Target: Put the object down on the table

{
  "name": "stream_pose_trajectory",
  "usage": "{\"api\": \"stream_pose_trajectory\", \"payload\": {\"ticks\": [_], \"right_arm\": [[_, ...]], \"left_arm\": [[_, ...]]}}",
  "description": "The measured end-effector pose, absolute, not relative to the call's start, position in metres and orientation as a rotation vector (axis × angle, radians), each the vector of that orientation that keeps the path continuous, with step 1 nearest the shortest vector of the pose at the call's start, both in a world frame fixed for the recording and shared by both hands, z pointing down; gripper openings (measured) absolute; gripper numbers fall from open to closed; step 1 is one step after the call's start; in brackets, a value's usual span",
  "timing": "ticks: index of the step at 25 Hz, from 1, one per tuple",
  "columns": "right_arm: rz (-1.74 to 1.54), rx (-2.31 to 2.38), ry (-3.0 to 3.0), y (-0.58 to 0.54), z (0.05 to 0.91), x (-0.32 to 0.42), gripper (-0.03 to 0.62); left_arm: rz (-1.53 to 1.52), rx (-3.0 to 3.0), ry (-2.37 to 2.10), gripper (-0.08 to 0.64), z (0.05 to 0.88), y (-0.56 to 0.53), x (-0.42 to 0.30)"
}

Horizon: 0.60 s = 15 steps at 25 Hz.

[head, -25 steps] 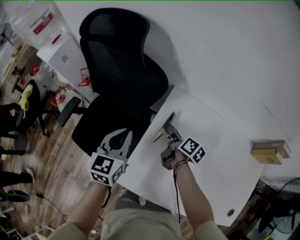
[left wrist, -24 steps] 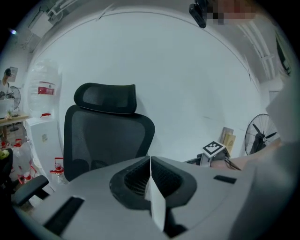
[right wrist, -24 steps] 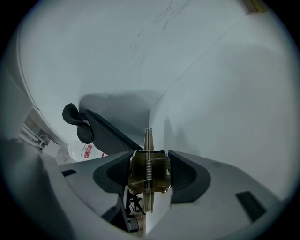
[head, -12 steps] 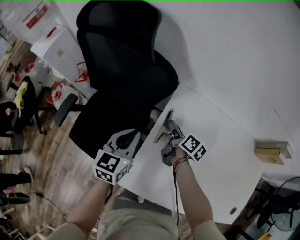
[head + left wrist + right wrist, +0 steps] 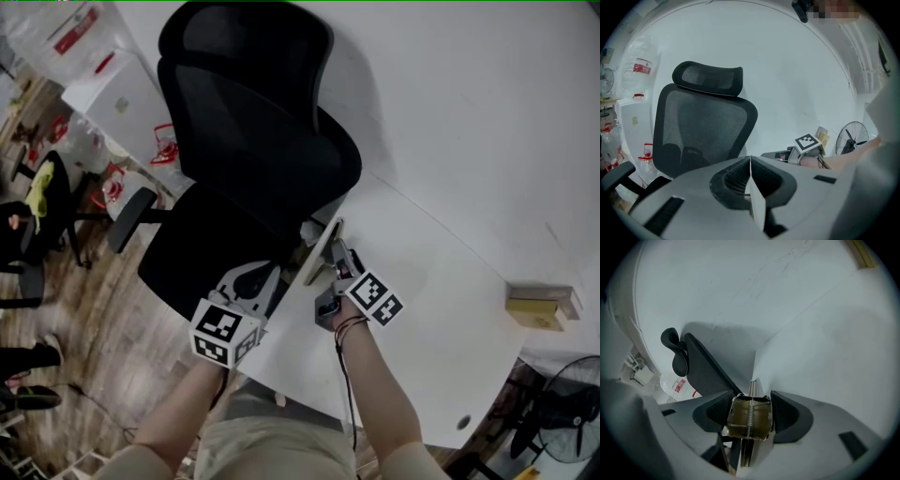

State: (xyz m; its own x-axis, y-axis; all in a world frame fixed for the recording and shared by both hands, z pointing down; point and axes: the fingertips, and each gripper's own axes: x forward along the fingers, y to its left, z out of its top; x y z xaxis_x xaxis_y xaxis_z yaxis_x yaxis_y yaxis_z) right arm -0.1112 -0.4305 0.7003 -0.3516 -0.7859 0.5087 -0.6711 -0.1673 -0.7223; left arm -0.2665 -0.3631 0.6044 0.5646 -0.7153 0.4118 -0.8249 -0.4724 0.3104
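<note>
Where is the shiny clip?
Centre of the head view: the metal clip sits between the right gripper's fingers at the white table's edge, beside the black chair.

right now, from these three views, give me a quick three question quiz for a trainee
1. Which gripper holds the metal spring clip? A left, B right, C neither
2. True or false: the left gripper has its jaws together with nothing between them.
3. Fill in: a black office ___ stands at the edge of the table.
Key: 1 B, the right gripper; 2 true; 3 chair
</note>
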Motion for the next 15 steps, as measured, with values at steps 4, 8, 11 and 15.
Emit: {"api": "stream_pose_trajectory", "payload": {"ticks": [4,8,11,15], "right_arm": [[-1.478,-1.792,1.97,-0.426,0.698,-0.108,0.256],[-1.357,-1.887,1.989,-0.427,0.693,-0.104,0.256],[-1.282,-1.912,2.005,-0.428,0.689,-0.103,0.256],[-1.233,-1.926,1.981,-0.426,0.685,-0.097,0.256]], "left_arm": [[0.298,2.32,-1.205,0.025,0.603,-0.354,-0.264],[0.304,2.323,-1.197,0.025,0.603,-0.351,-0.262],[0.308,2.323,-1.191,0.025,0.604,-0.348,-0.263],[0.323,2.326,-1.126,0.025,0.608,-0.341,-0.258]]}}
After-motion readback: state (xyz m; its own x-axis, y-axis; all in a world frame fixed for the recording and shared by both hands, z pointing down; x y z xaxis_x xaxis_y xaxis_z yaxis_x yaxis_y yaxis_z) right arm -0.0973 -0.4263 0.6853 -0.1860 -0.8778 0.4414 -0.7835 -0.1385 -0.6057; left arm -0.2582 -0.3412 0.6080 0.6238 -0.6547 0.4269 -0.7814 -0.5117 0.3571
